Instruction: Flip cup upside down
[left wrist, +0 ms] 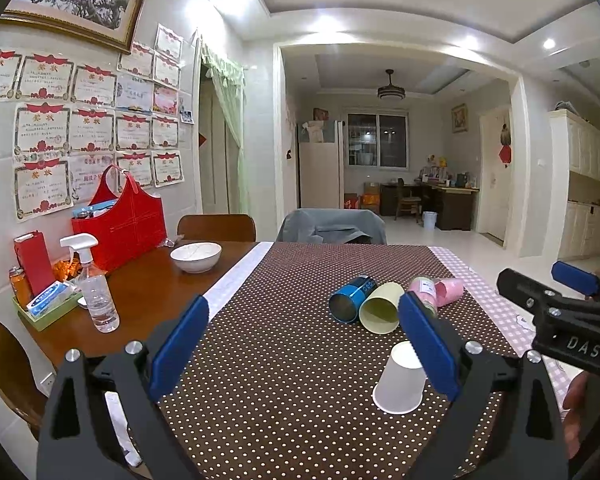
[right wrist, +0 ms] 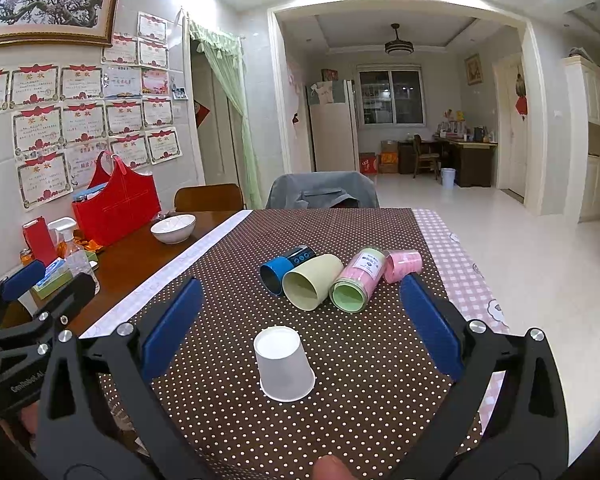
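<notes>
The right gripper (right wrist: 300, 328) stood spread, the white paper cup (right wrist: 285, 364) upside down on the dotted brown tablecloth (right wrist: 360, 380) between its fingers, untouched. The left gripper (left wrist: 300, 340) was spread too, one finger hiding the cup's (left wrist: 400, 380) edge.

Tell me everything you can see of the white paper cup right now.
The white paper cup stands upside down on the brown dotted tablecloth: wide mouth down, narrow flat base up. It looks like plain thin paper, unmarked and undented, with a rolled rim at the cloth. It sits apart from the row of cups lying on their sides behind it. Nothing touches it but the cloth; the right gripper is open, with the cup in front of it between its fingers, and the left gripper is open too.
</notes>
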Motion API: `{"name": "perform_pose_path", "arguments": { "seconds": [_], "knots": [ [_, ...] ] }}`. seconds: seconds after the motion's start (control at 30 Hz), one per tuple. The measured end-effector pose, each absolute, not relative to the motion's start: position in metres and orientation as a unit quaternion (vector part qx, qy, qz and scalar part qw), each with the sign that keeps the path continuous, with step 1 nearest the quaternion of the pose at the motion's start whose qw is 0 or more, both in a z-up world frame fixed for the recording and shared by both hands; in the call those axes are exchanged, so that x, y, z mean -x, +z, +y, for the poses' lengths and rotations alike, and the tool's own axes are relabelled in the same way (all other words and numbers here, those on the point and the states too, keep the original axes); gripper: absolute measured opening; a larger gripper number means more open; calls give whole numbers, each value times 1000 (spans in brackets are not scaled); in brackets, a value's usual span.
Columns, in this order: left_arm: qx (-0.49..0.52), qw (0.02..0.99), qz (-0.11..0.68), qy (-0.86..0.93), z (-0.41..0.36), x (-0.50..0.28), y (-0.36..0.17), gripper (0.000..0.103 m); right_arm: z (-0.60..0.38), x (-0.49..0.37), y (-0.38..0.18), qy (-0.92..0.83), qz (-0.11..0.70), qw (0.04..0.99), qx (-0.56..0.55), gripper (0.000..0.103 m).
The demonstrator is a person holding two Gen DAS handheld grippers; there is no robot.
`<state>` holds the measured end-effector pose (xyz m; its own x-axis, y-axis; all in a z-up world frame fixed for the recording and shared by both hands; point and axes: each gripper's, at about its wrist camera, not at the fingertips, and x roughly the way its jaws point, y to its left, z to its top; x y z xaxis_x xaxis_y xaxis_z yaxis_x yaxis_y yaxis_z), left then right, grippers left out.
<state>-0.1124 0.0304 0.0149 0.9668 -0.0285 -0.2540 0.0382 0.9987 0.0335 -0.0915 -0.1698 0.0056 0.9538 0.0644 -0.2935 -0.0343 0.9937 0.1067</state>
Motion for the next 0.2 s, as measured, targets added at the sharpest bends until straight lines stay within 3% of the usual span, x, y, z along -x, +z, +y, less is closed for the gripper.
{"name": "perform_pose_path", "arguments": {
  "seconds": [0.2],
  "knots": [
    [-13, 991, 136, -11, 33, 109, 15, 94, -170, 91, 5, 26, 151, 987, -49, 97]
  ]
}}
